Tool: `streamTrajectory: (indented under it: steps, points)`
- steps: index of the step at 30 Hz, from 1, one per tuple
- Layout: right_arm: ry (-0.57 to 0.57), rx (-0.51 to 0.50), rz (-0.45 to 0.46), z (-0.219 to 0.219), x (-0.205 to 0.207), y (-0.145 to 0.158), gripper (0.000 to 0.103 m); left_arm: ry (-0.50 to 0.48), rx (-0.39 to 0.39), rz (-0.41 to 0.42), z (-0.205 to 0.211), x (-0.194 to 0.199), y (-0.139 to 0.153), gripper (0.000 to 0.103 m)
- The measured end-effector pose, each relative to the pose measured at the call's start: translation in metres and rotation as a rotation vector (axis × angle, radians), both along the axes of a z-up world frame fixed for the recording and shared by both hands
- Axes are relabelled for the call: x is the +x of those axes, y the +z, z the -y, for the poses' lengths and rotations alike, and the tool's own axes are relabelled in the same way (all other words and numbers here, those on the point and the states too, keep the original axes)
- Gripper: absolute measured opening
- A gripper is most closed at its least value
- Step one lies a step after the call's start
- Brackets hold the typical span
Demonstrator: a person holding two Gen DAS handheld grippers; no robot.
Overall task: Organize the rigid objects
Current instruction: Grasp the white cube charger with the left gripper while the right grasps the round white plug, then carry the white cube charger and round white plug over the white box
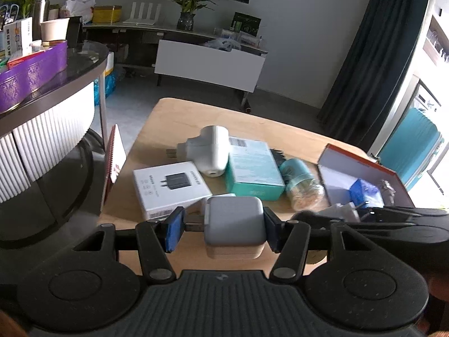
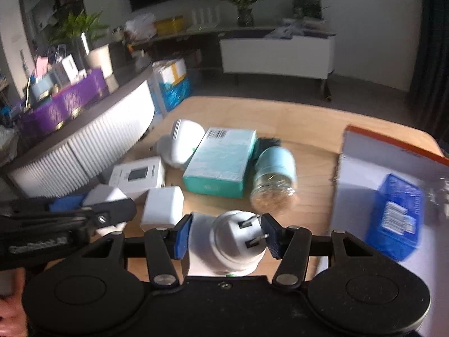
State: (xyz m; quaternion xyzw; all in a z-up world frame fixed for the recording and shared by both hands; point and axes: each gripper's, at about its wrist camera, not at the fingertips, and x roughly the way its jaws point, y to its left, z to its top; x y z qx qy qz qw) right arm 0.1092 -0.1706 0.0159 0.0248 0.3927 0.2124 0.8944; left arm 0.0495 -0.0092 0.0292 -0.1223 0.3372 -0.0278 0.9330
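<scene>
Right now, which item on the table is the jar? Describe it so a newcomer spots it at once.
Start at the wooden table, then find the teal box near its middle. The jar lies on its side just right of that box, left of the open orange-rimmed box. It is the only round, clear item, with a pale blue lid and tan contents.

Right gripper around white plug adapter (prongs up).

Two fisheye wrist cams, each riding low behind its own fingers, tilted down and forward over the wooden table toward the far wall. Left one sitting left, right one further right, both close in. Shared: the teal box, the jar, white charger box.
</scene>
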Motion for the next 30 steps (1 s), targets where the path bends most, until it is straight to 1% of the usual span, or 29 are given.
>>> streamTrajectory:
  steps: [1,3,6,14,23,30]
  points:
    - [-0.022,0.011,0.023,0.007,-0.007,0.010,0.065,-0.006,-0.001,0.004,0.003,0.000,0.002,0.058]
    - [-0.029,0.018,0.033,0.011,-0.011,0.014,0.065,-0.021,0.007,0.010,0.010,-0.001,0.005,0.058]
    - [-0.055,0.020,0.042,0.021,-0.019,0.022,0.065,-0.043,-0.005,0.012,0.017,-0.001,0.008,0.058]
    - [-0.136,0.031,0.059,0.050,-0.040,0.033,0.065,-0.075,0.013,0.014,0.038,-0.002,0.014,0.058]
    - [-0.181,0.031,0.078,0.065,-0.053,0.042,0.065,-0.092,0.030,-0.001,0.055,-0.004,0.021,0.058]
    - [-0.205,0.034,0.095,0.074,-0.057,0.049,0.065,-0.104,0.046,0.008,0.067,-0.002,0.027,0.058]
